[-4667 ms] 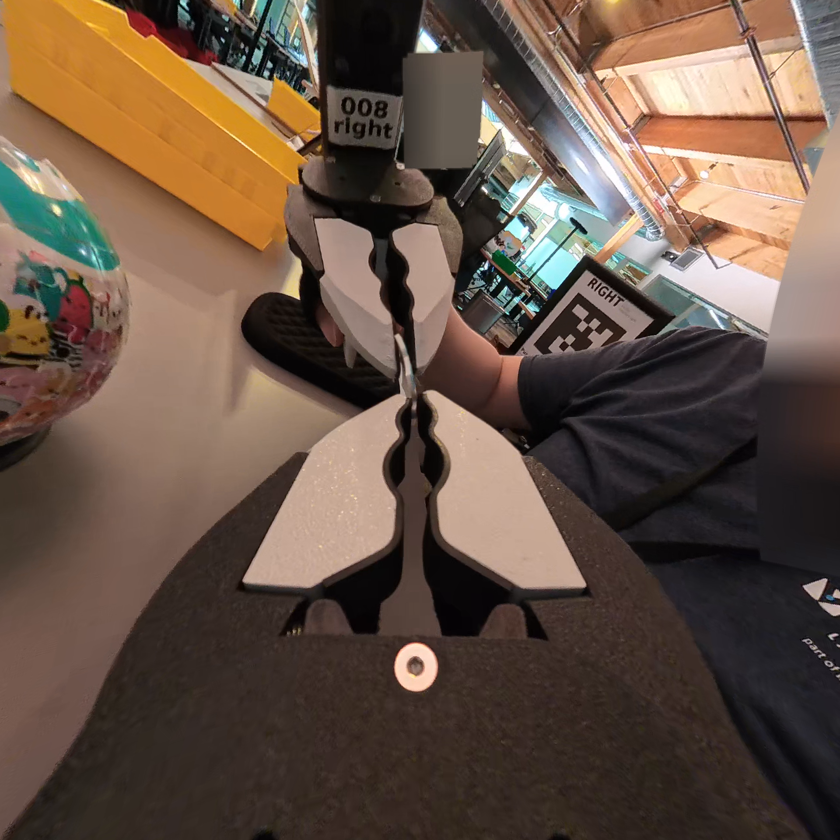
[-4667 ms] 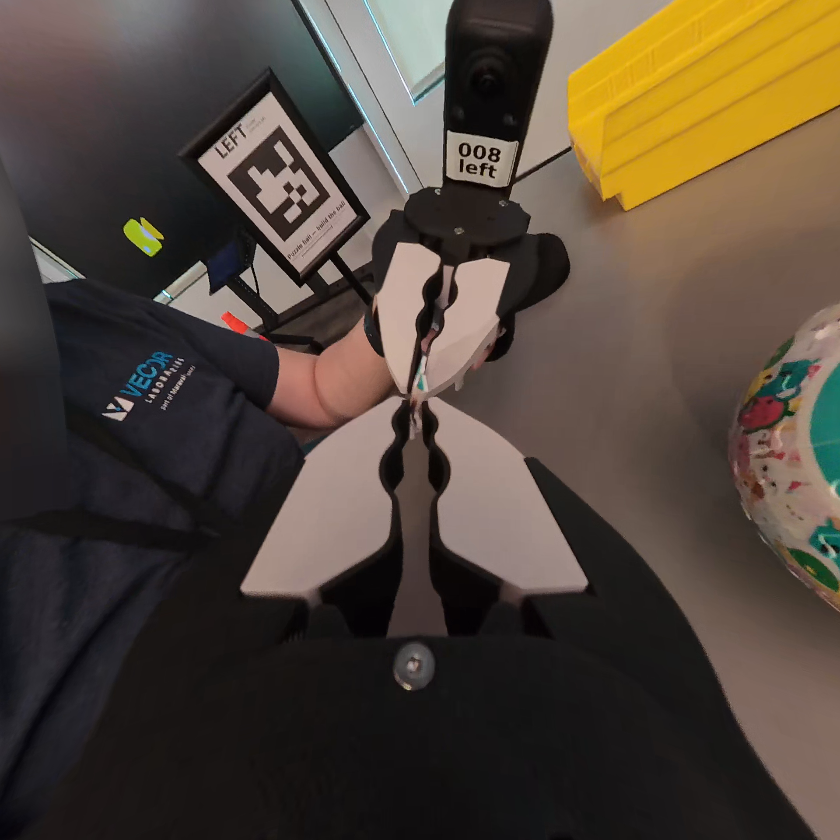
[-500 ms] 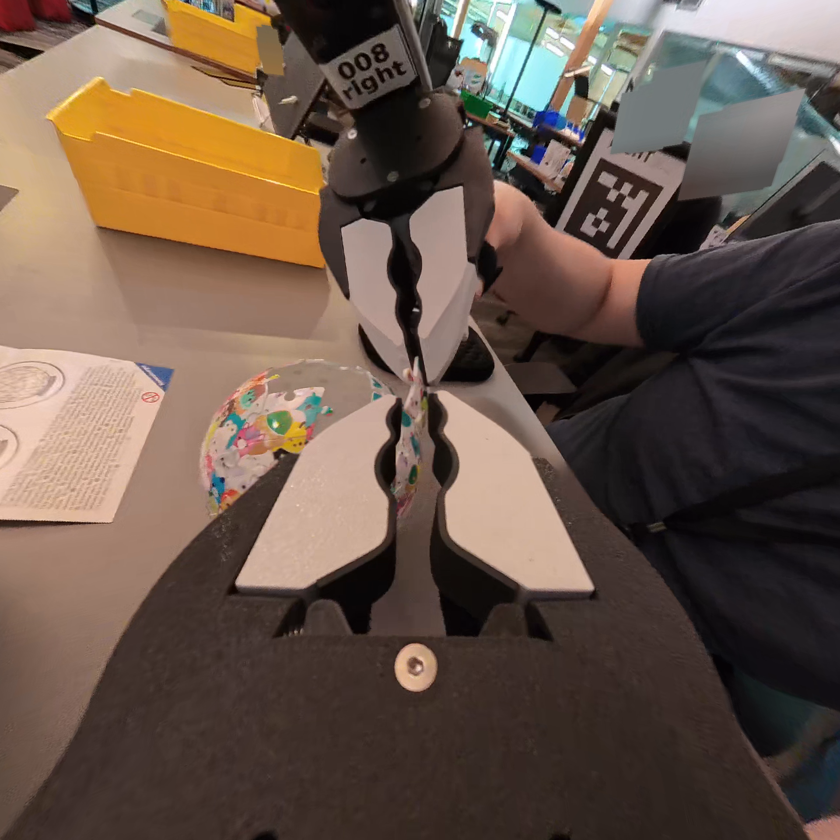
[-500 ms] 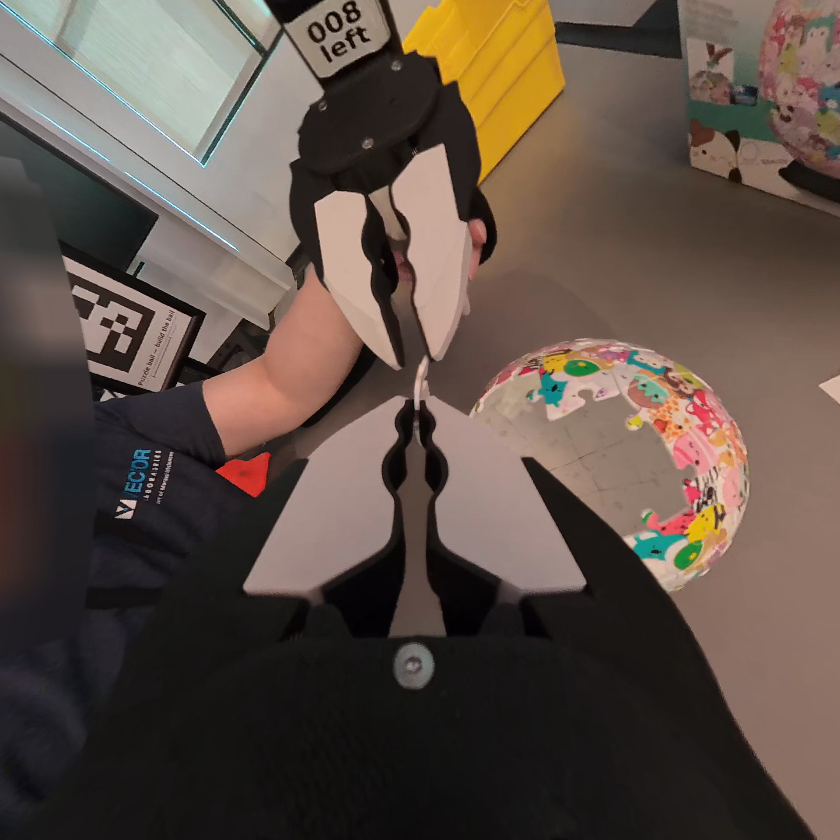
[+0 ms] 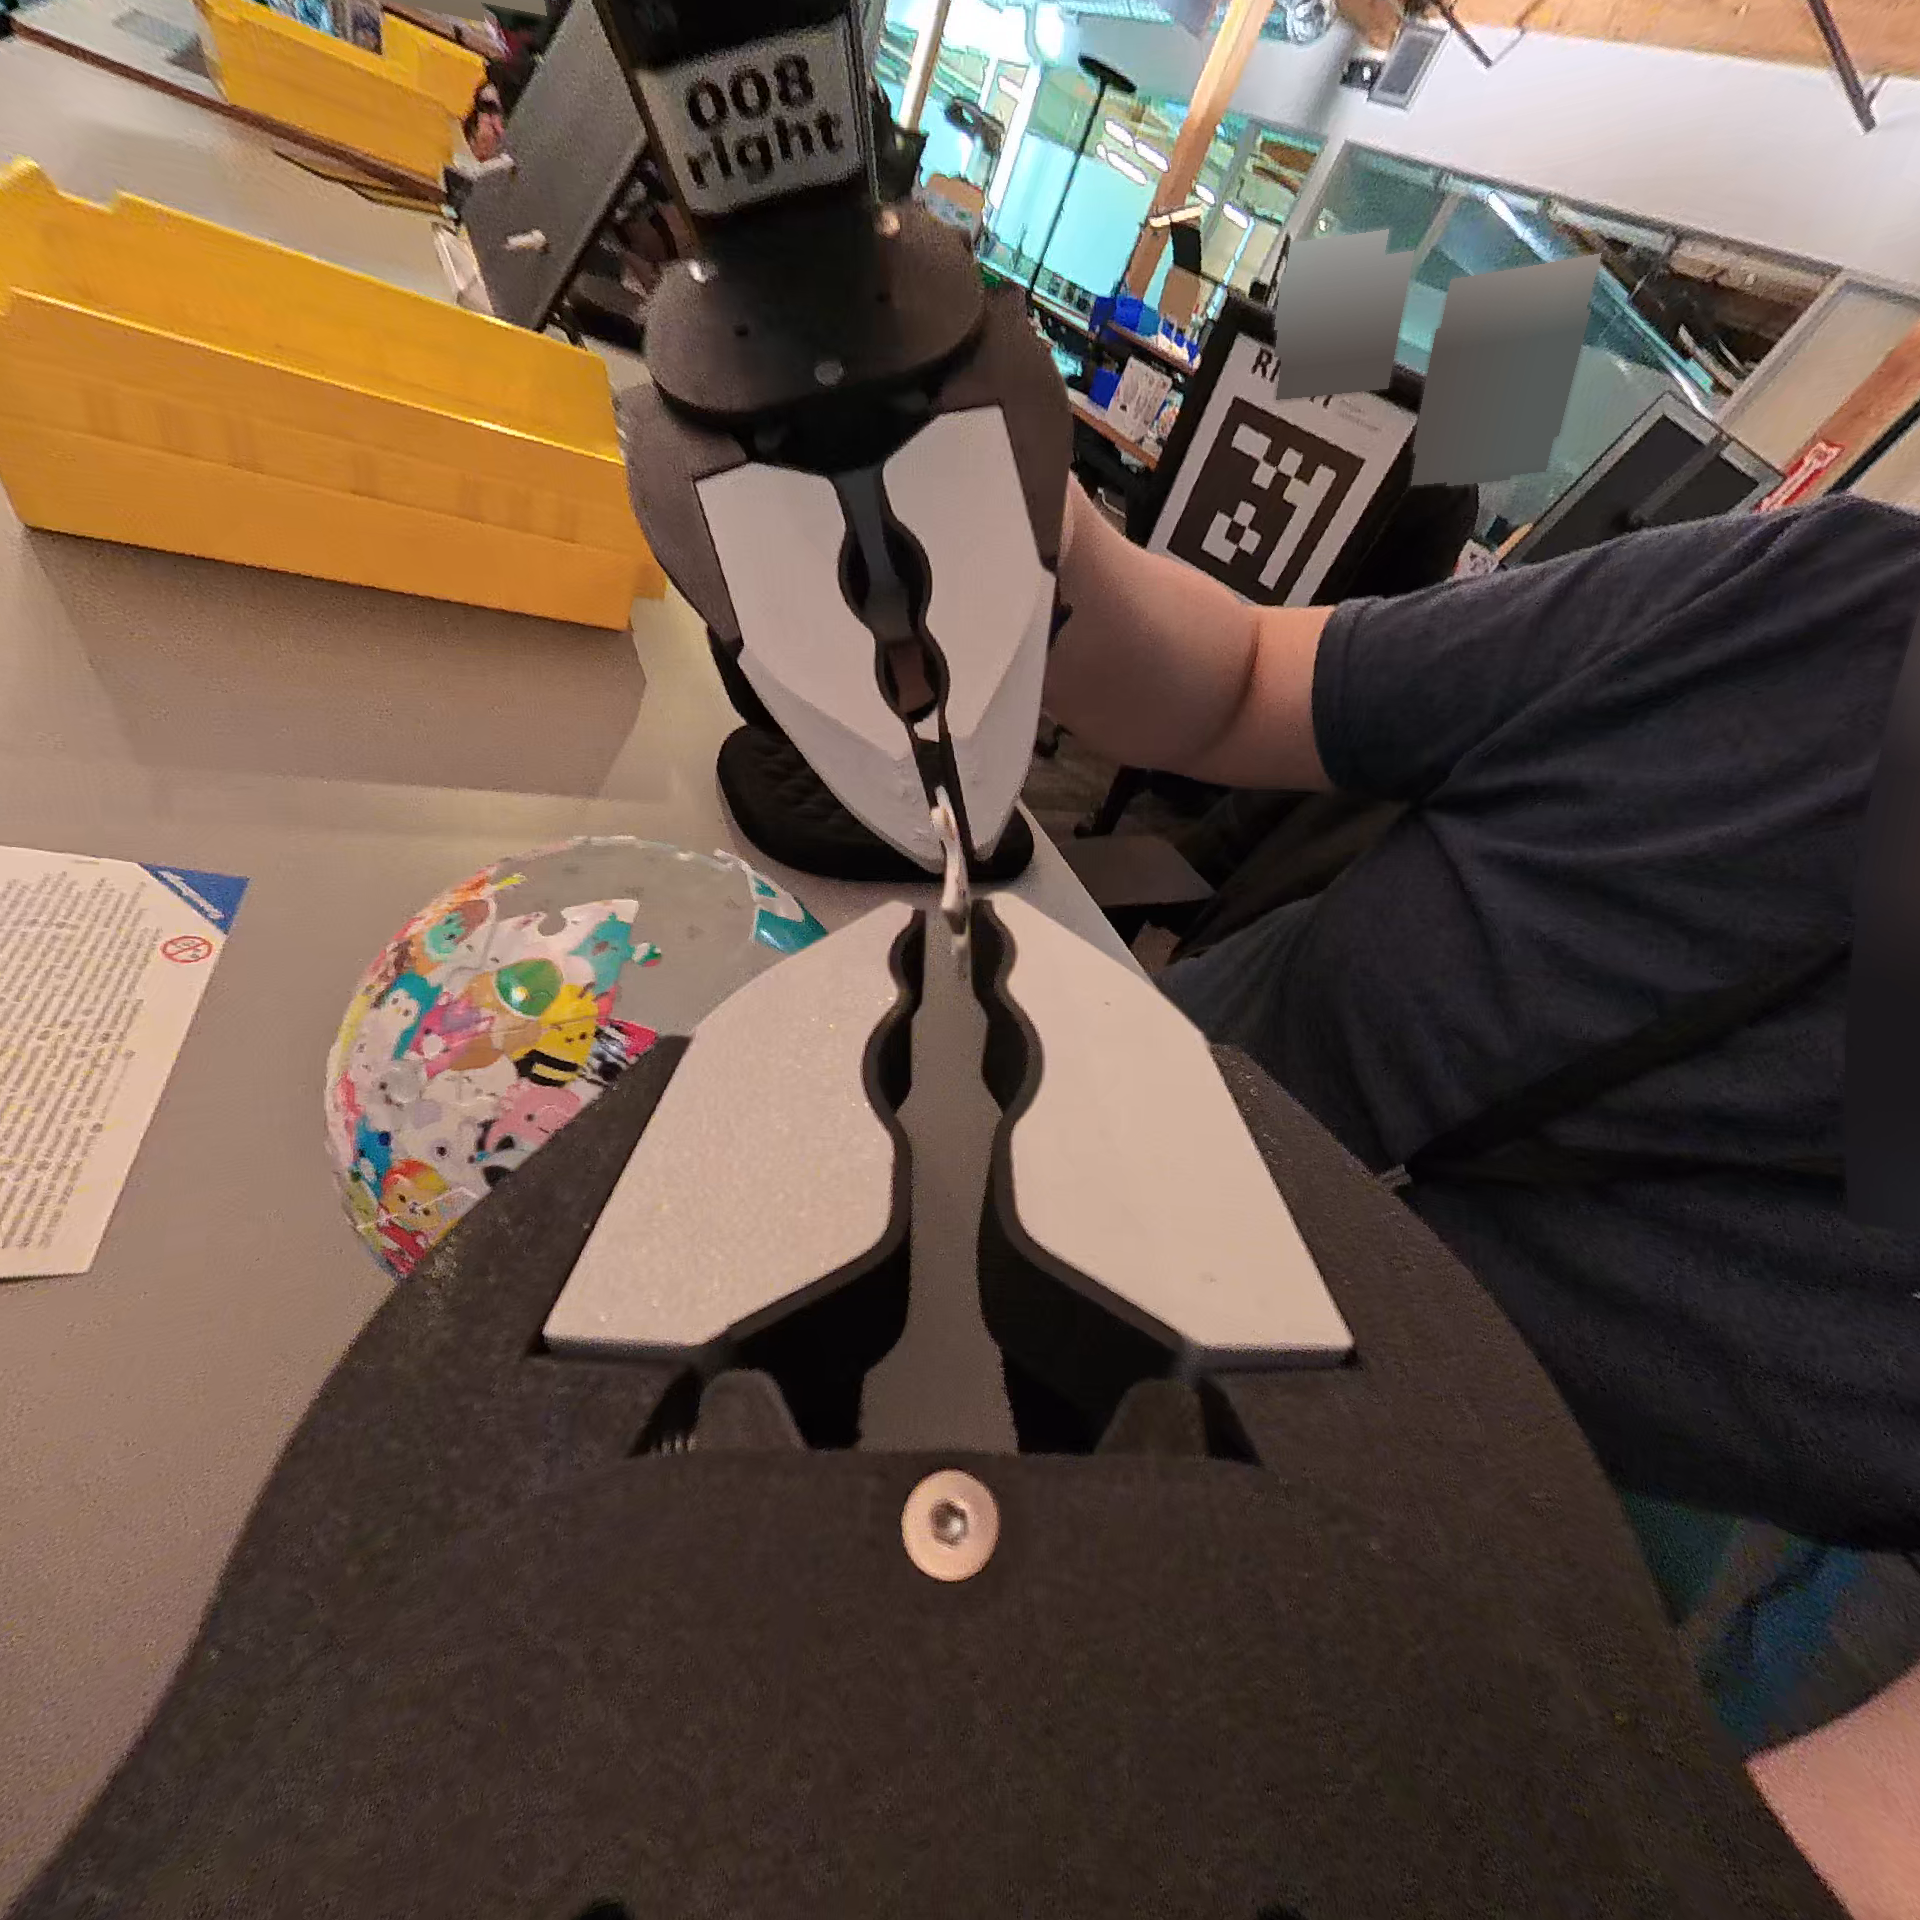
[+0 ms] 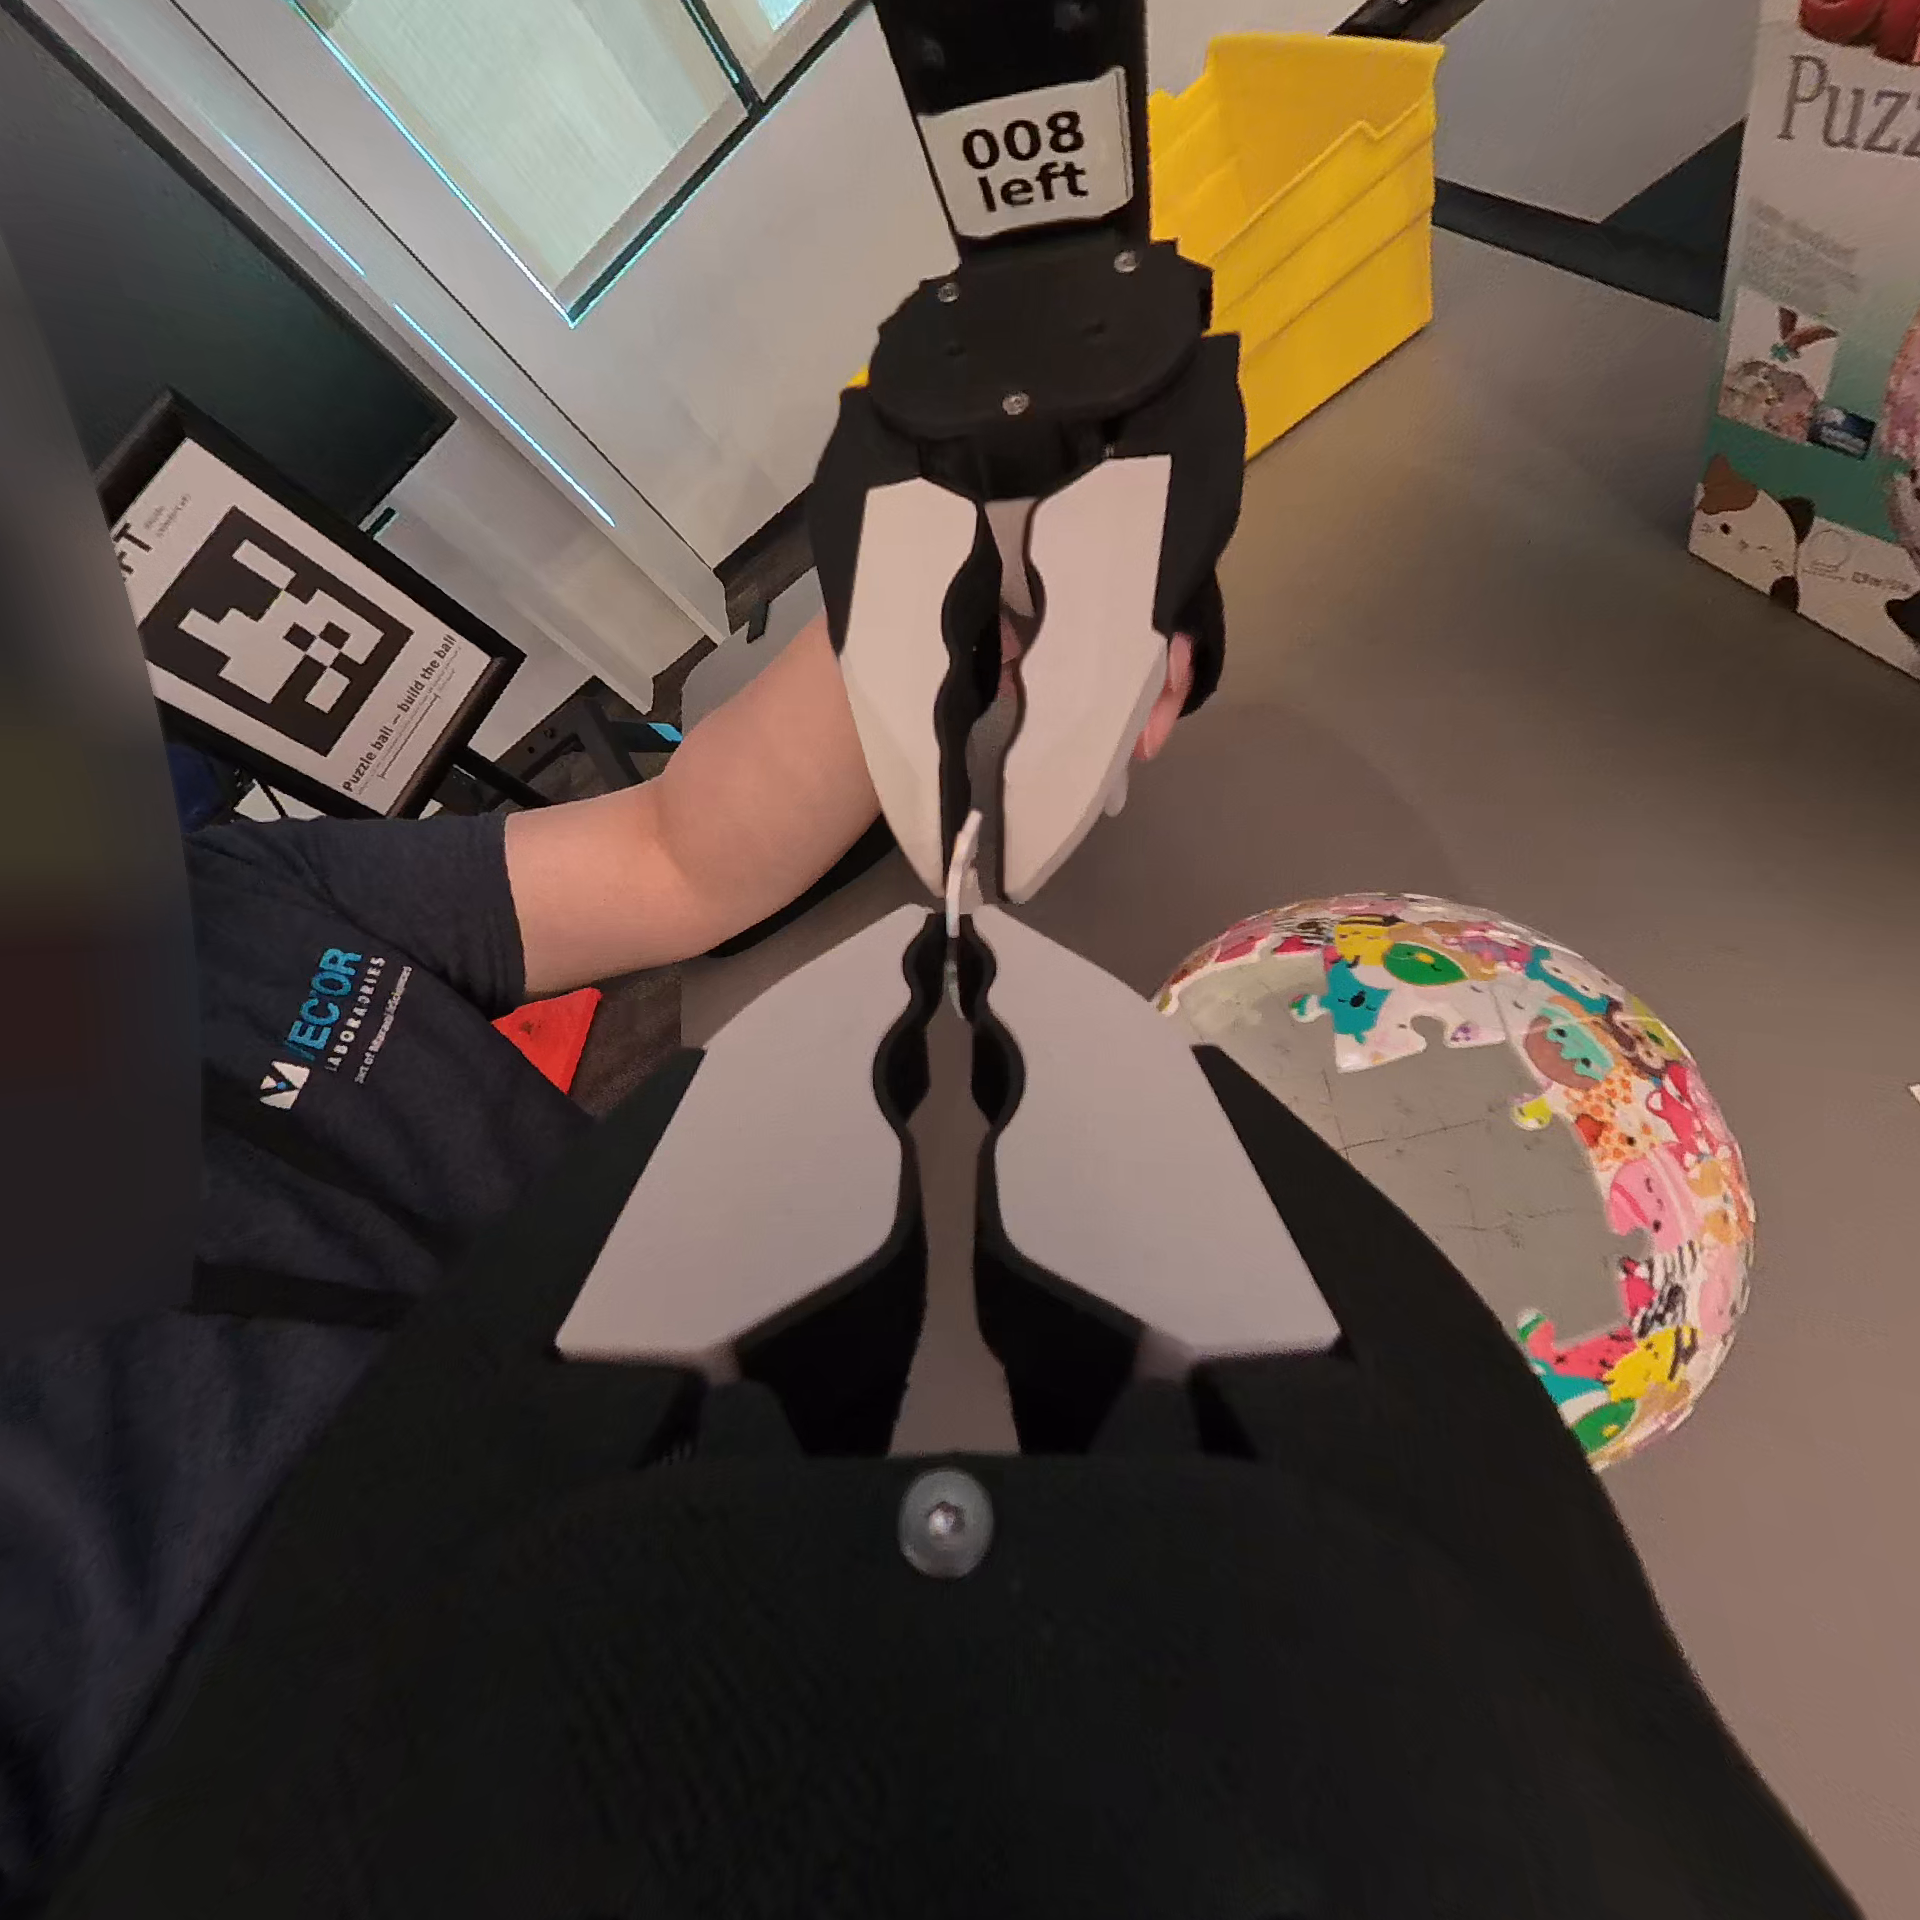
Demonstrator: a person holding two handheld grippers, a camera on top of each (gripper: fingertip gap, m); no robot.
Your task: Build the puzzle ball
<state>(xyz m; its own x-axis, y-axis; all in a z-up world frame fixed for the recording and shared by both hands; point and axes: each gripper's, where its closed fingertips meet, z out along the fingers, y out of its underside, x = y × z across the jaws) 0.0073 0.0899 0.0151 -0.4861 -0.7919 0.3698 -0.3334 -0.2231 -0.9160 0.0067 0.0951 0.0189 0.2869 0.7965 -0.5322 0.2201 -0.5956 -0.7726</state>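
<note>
Both pairs of jaws stand nearly closed, tip to tip above the table edge. Nearest in its own view, the left gripper (image 5: 951,914) has a small white puzzle piece (image 5: 951,883) at its tips, edge-on; the right gripper (image 5: 940,821) points down at it from the far side and pinches the same piece. From the right wrist view the right gripper (image 6: 951,925) likewise meets the left gripper (image 6: 961,883) at that thin piece (image 6: 964,862), so each clamps one end, though how firmly I cannot tell. Just beyond and to one side, the puzzle ball (image 6: 1507,1132) sits on the grey table (image 6: 1455,727), a part-built shell with a wide gap showing its grey inside. Farther left lies a printed instruction sheet (image 5: 83,1049). Behind stand yellow bins (image 5: 301,447) and the puzzle box (image 6: 1829,343).
</note>
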